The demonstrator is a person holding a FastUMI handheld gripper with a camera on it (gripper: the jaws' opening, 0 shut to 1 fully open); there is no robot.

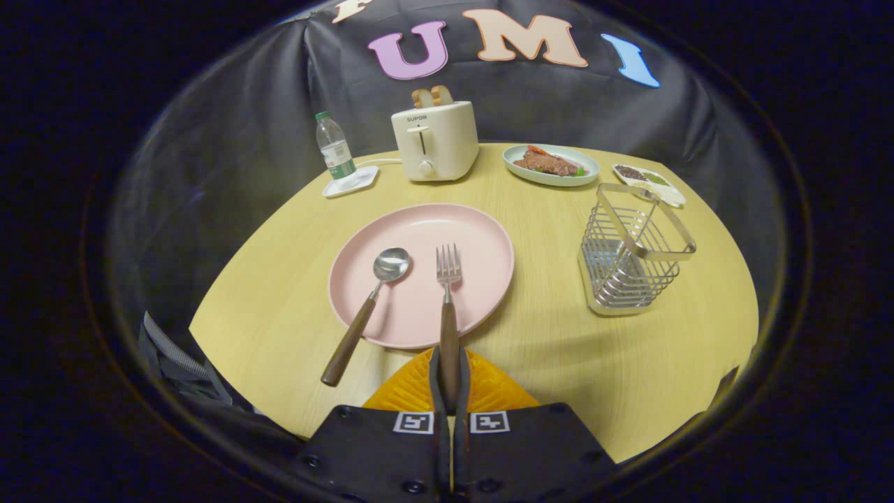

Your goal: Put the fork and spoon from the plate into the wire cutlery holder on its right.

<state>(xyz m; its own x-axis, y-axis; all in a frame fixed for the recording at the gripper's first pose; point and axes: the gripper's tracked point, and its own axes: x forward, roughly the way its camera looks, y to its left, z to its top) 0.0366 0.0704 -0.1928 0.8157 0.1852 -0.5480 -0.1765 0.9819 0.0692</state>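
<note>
fork (448, 307) lay with tines on pink plate (419, 223), frame centre, jaws clamped on its wooden handle. spoon (368, 307) beside, untouched. step: fork pickup. next likely: lift, carry right to wire holder (632, 255).

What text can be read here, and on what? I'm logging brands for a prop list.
"SUPOR": on the front of the toaster, above its lever.
Water bottle label: too small to read.
Square markers on the gripper, which is shut on the fork handle: patterns, no words.
</note>
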